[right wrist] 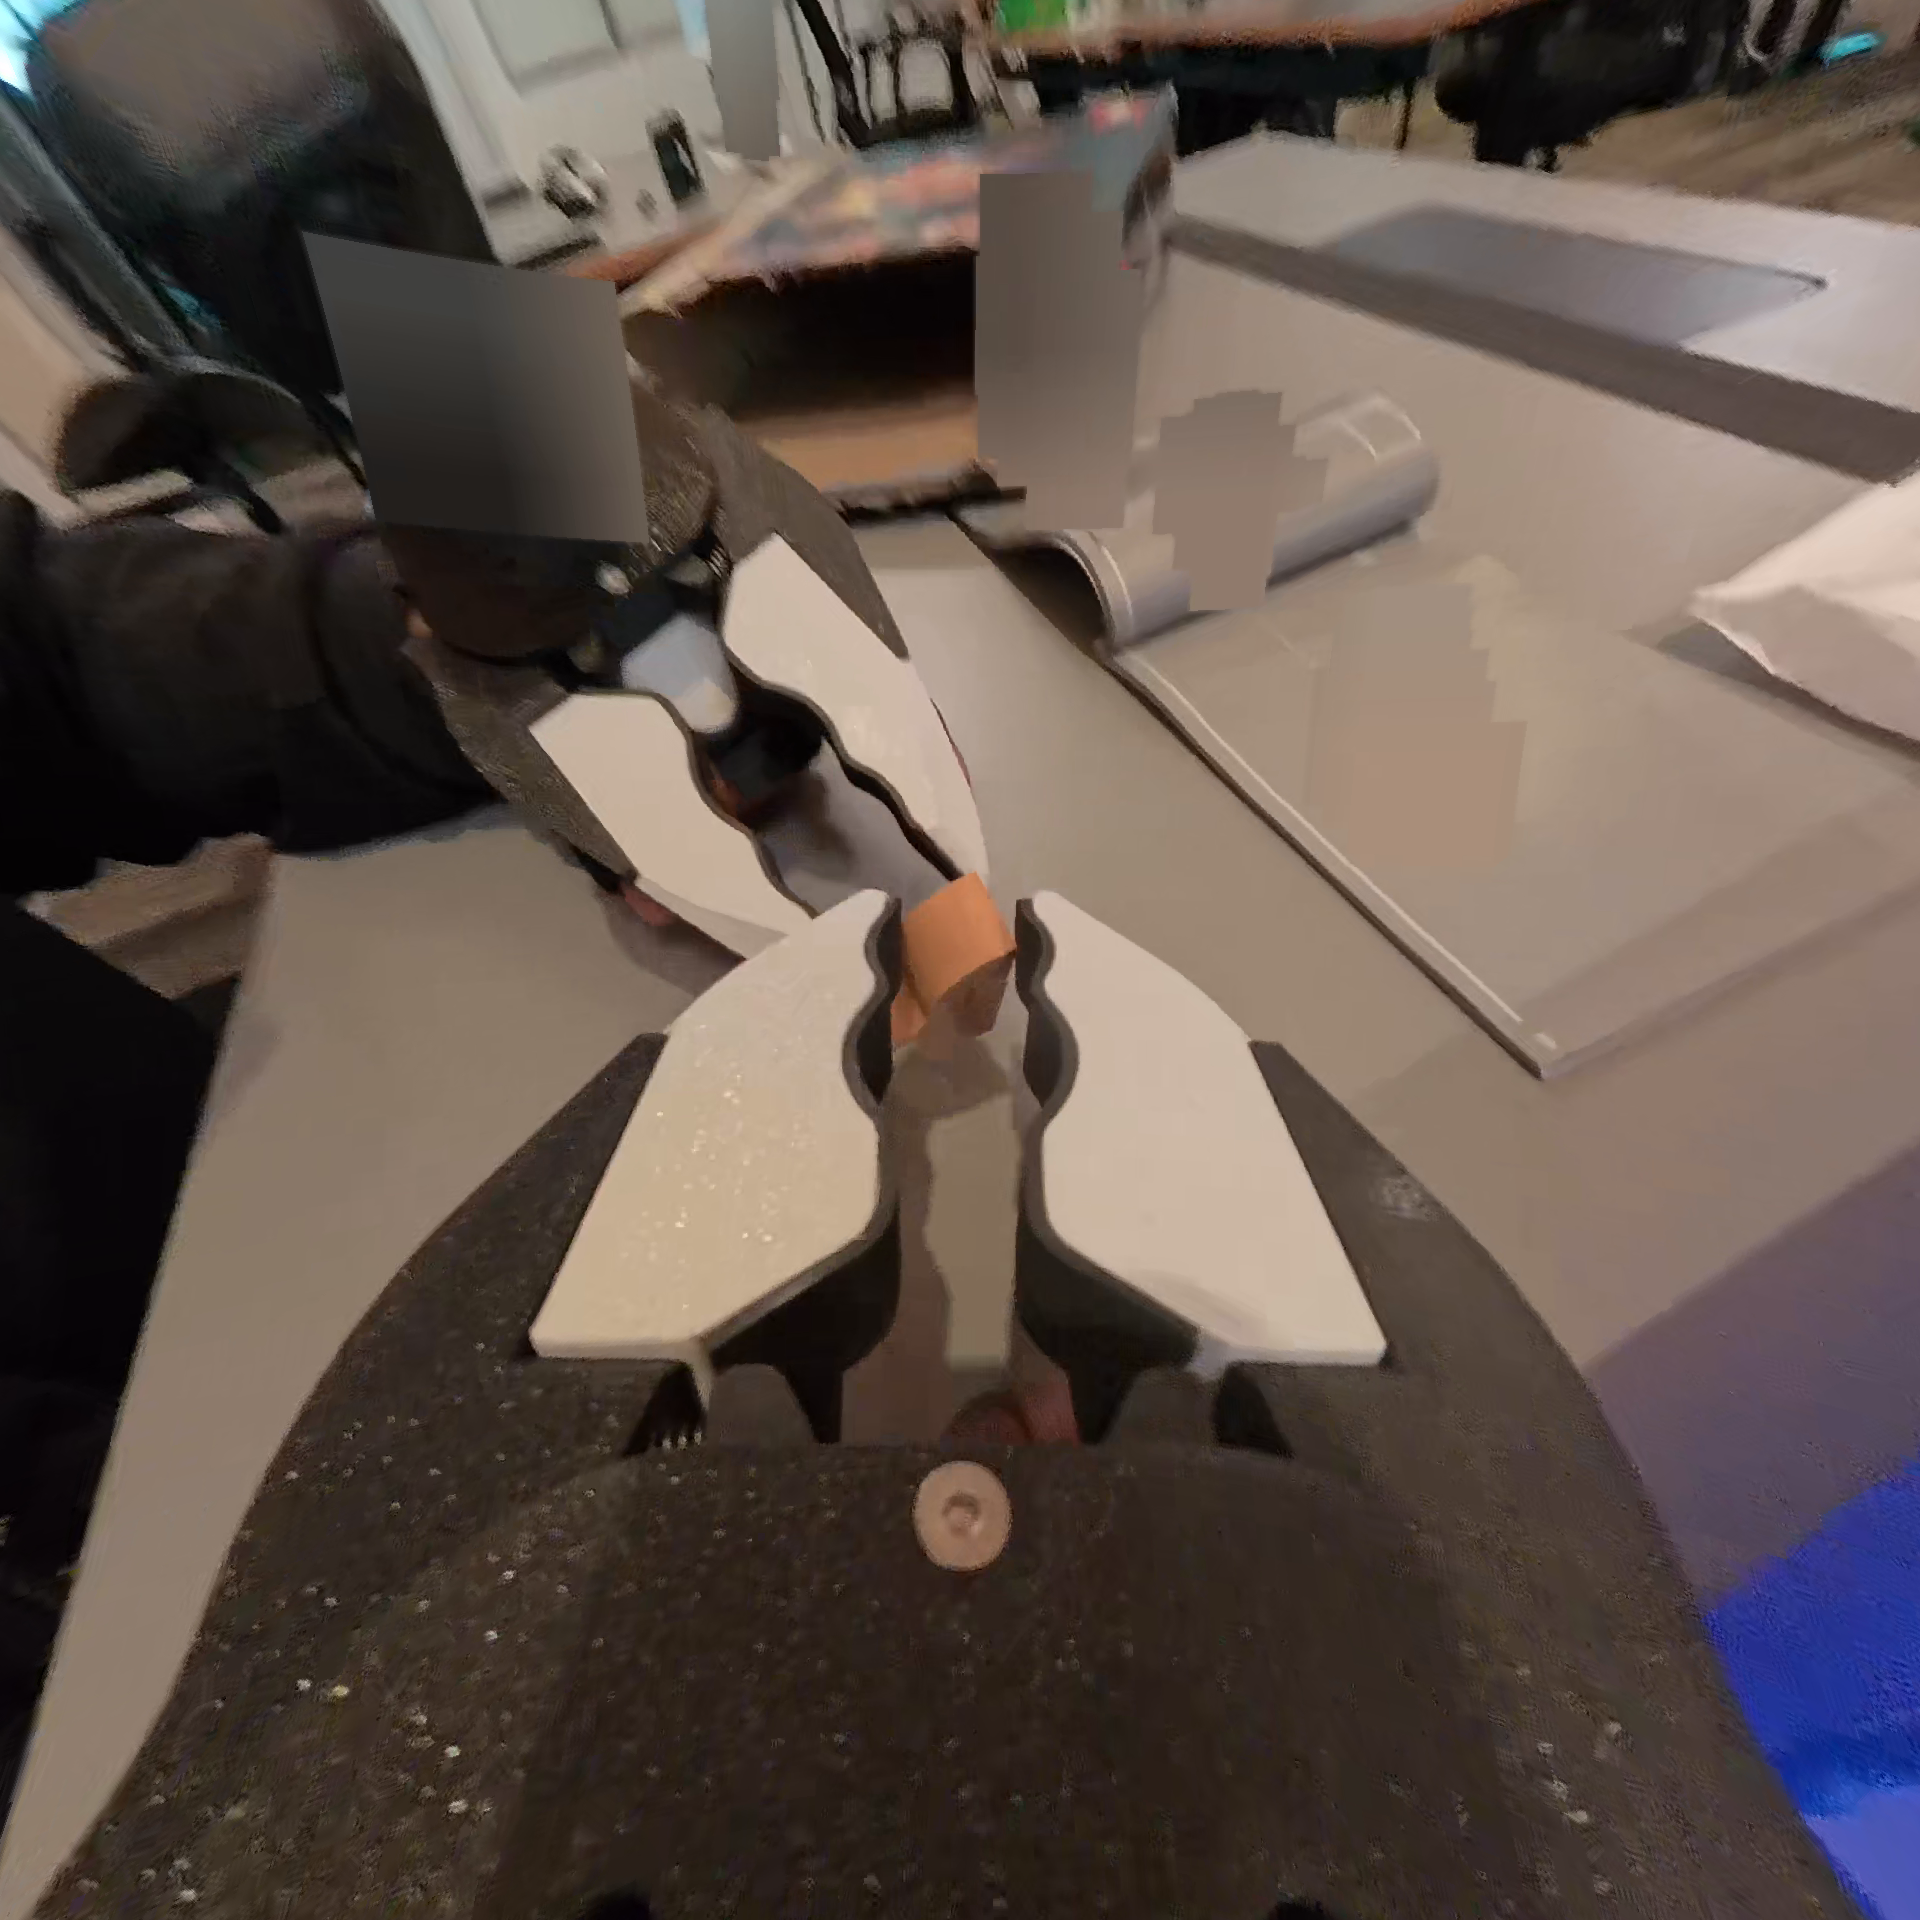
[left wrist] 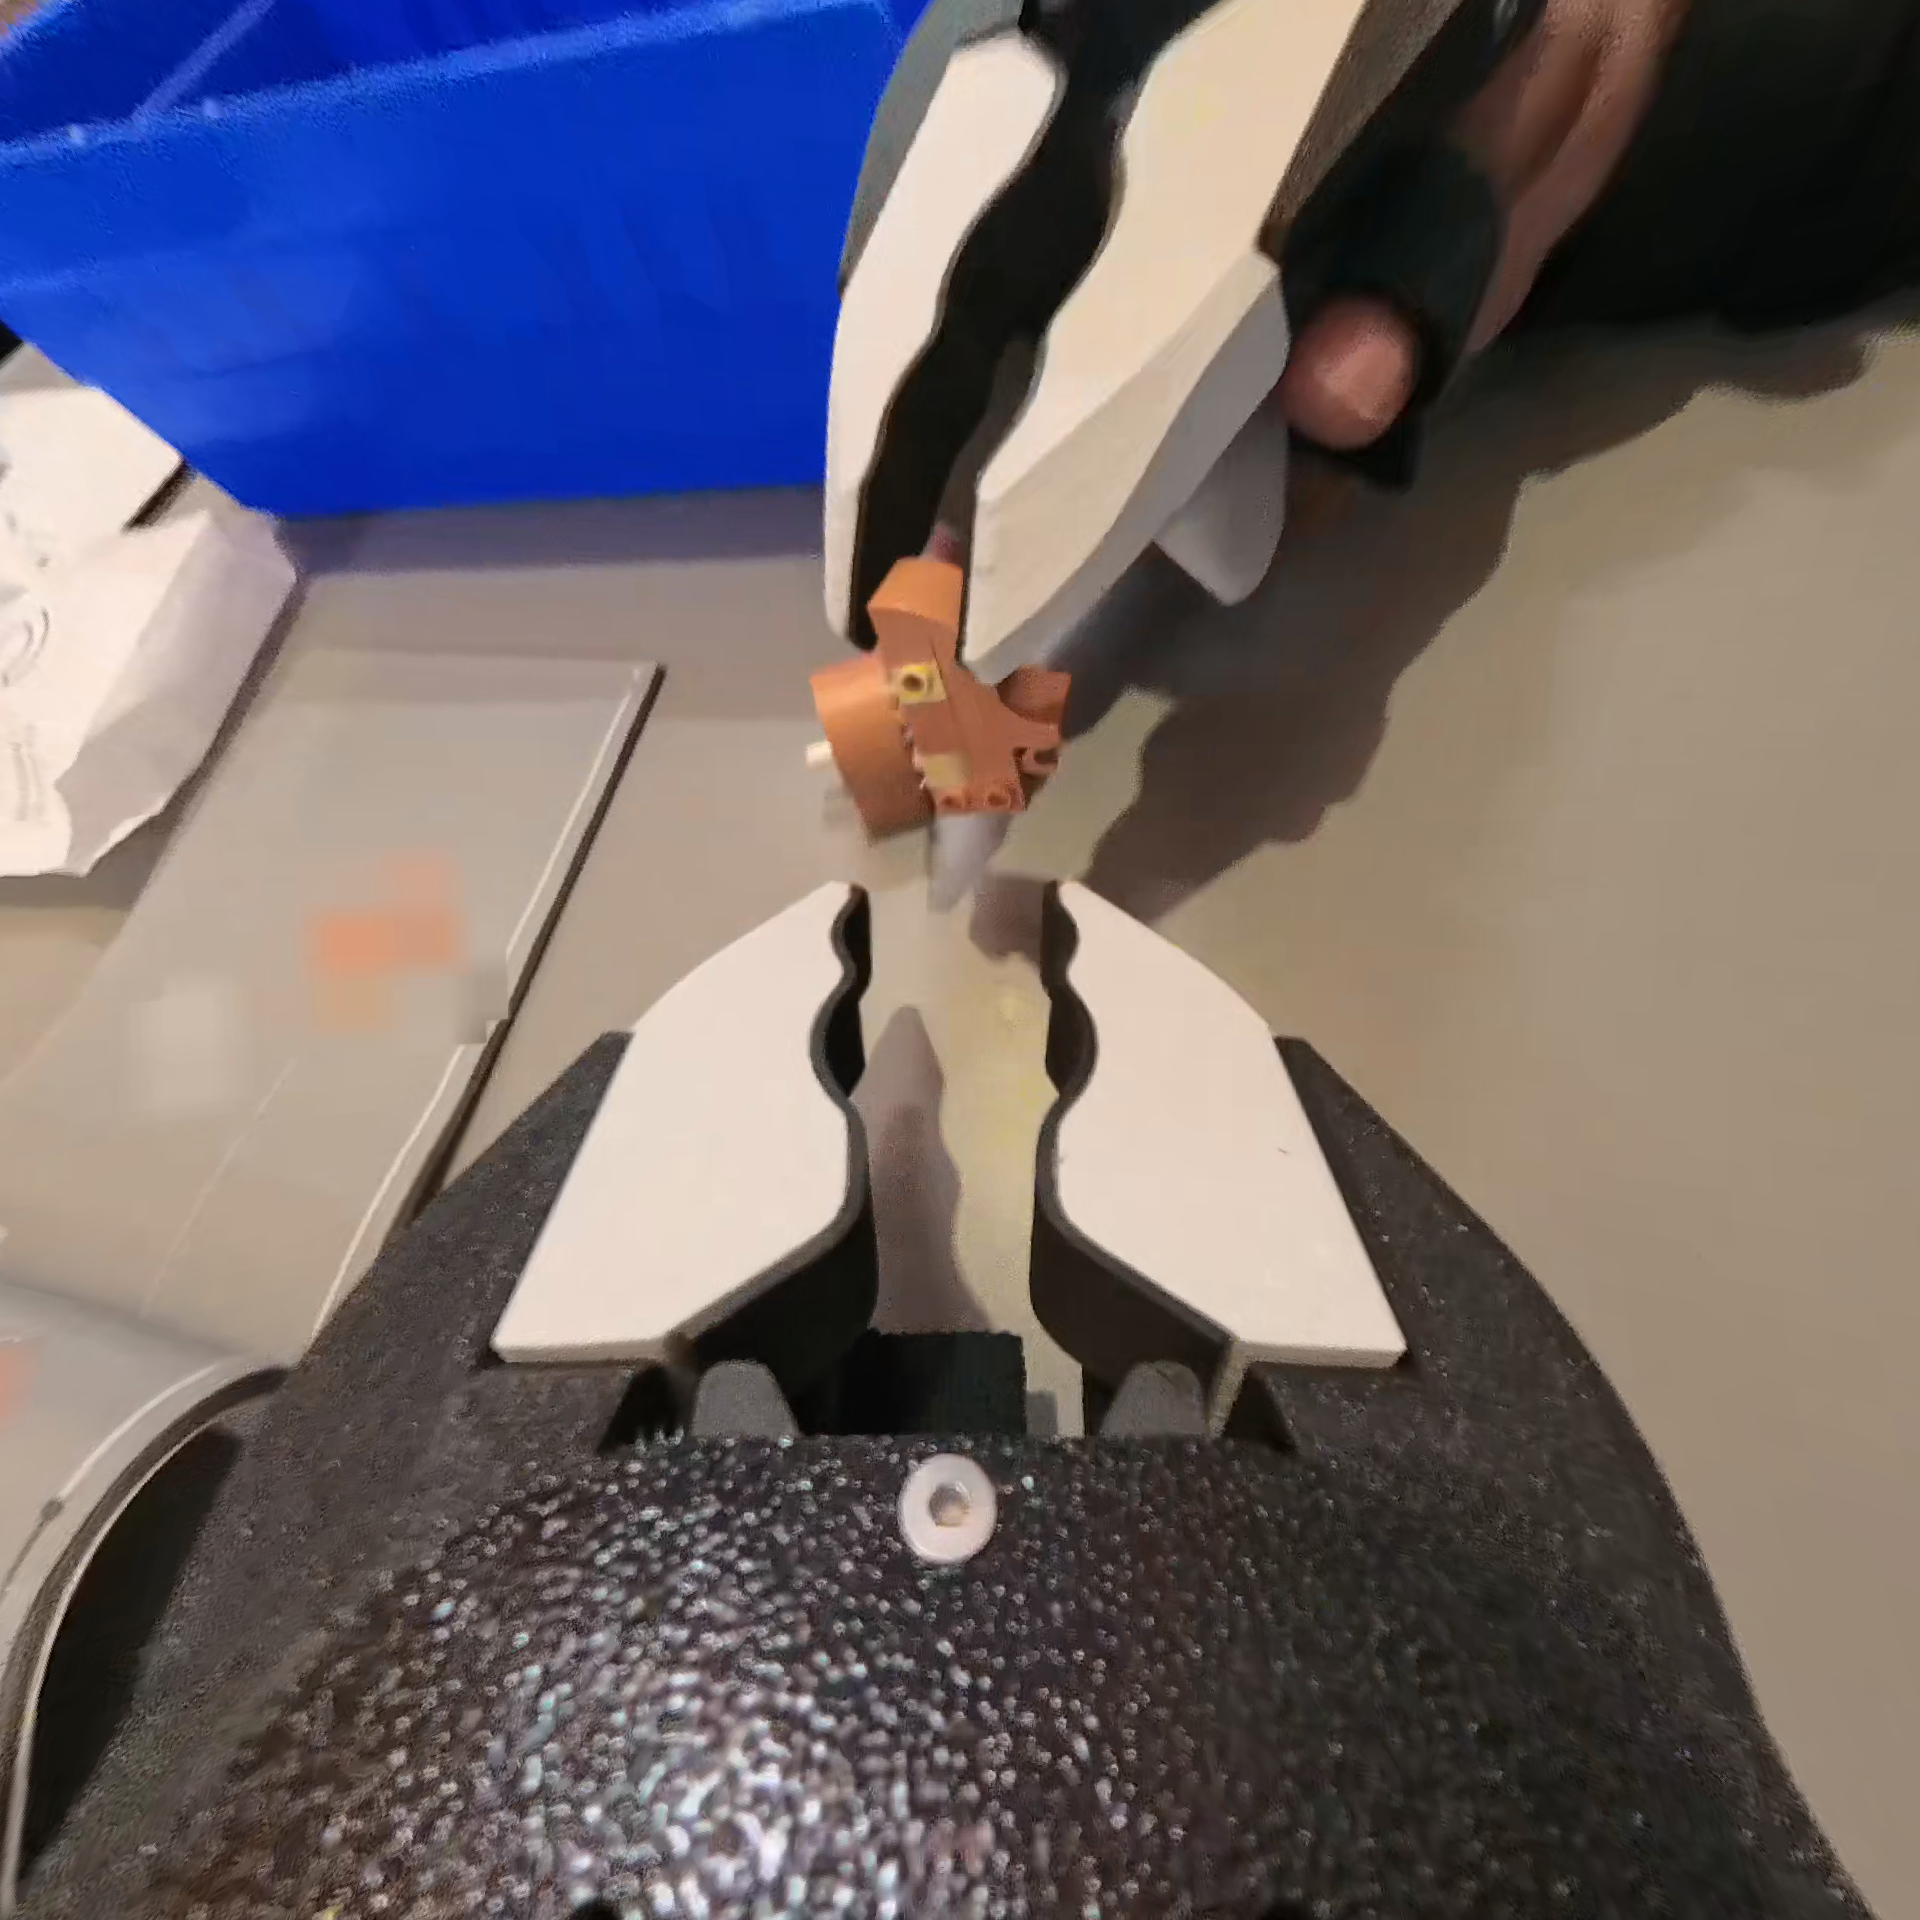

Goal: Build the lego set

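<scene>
The right gripper (left wrist: 914, 634) pinches a small orange-brown plastic brick assembly (left wrist: 935, 727) between its white fingers, lifted above the grey tabletop (left wrist: 1558, 935), so its underside hangs free. The left gripper (left wrist: 951, 904) sits just near it, jaws parted and holding nothing. A blue plastic bin (left wrist: 416, 260) stands far left, beside an open grey booklet (left wrist: 364, 883).

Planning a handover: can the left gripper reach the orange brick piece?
Probably yes: the orange brick piece hangs just ahead of the open left gripper, nothing between; the right gripper grips its far end.
</scene>
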Motion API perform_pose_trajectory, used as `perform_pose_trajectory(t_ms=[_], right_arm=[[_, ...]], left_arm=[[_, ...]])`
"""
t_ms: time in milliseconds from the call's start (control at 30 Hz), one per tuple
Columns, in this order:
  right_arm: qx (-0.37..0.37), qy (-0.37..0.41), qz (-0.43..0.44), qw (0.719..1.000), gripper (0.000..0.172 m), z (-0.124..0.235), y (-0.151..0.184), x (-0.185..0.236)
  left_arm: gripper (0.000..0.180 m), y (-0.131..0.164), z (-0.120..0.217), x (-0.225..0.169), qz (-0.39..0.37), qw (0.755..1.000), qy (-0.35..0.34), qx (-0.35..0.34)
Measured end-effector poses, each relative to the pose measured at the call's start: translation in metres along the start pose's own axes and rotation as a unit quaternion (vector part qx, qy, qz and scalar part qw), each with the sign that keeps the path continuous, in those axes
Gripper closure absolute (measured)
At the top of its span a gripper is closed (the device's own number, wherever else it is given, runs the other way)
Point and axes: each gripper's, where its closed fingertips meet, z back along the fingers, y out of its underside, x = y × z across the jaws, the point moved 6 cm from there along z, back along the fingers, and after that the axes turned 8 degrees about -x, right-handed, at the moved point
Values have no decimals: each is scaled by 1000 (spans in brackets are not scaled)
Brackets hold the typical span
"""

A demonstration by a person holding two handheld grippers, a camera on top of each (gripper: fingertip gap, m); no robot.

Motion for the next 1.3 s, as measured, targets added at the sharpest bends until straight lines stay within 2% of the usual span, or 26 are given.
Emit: perform_pose_trajectory(t_ms=[100,333,533,767,967,1133,1300], right_arm=[[46,33,34,998,152,-3,9,-4],[100,48,81,990,152,-9,19,0],[115,39,70,990,151,-9,22,-1],[96,9,63,993,140,-7,19,1],[60,2,58,997,133,-3,14,1],[14,-1,50,999,133,5,7,0],[-22,2,38,999,138,10,2,-2]], left_arm=[[151,6,1,8,-20,999,-36,25],[153,9,1,10,-35,998,-46,36],[154,9,0,10,-35,998,-48,37],[154,7,2,13,-43,997,-62,22],[156,-3,5,11,-79,994,-62,-36],[164,-17,12,7,-50,991,-33,-117],[168,-23,19,10,-36,985,-33,-167]])
